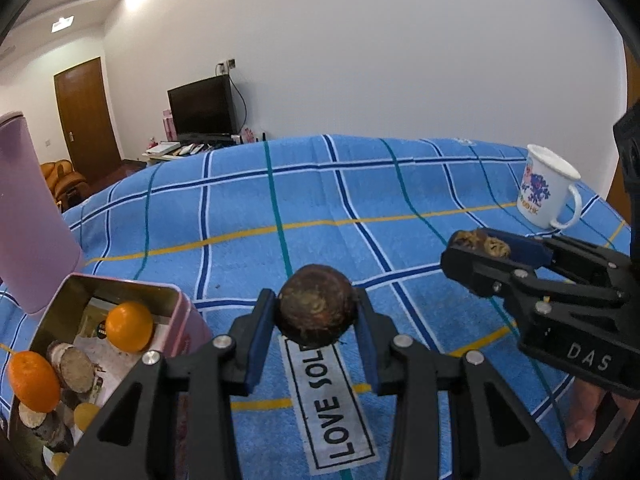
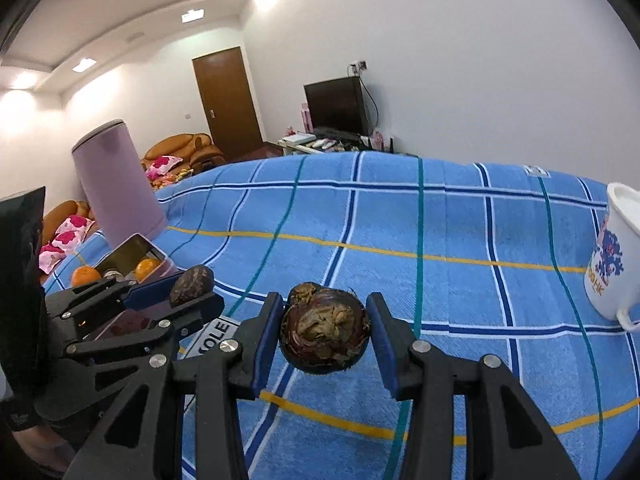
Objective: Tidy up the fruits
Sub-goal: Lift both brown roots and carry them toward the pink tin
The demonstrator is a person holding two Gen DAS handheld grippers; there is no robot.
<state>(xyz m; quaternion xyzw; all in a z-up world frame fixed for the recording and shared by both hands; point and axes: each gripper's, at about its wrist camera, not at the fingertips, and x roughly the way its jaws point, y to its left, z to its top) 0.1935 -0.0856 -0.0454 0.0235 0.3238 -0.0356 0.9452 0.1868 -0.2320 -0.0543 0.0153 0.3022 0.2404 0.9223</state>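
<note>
Left wrist view: my left gripper point(image 1: 316, 312) is clamping a round brown fruit point(image 1: 317, 305) above the blue plaid cloth point(image 1: 304, 208), right of the pink tin point(image 1: 182, 312) holding oranges point(image 1: 129, 326). Right wrist view: my right gripper point(image 2: 326, 330) is pinching a second brown fruit point(image 2: 324, 329), near the white mug point(image 2: 614, 256).

left wrist fisheye low and close over blue plaid cloth point(image 1: 360, 200), angled down past its own fingers, right wrist fisheye likewise, both facing the far TV point(image 2: 336, 106), each catching the other gripper at frame edge, shared: cloth, mug point(image 1: 546, 188), pink tin point(image 1: 120, 312)
</note>
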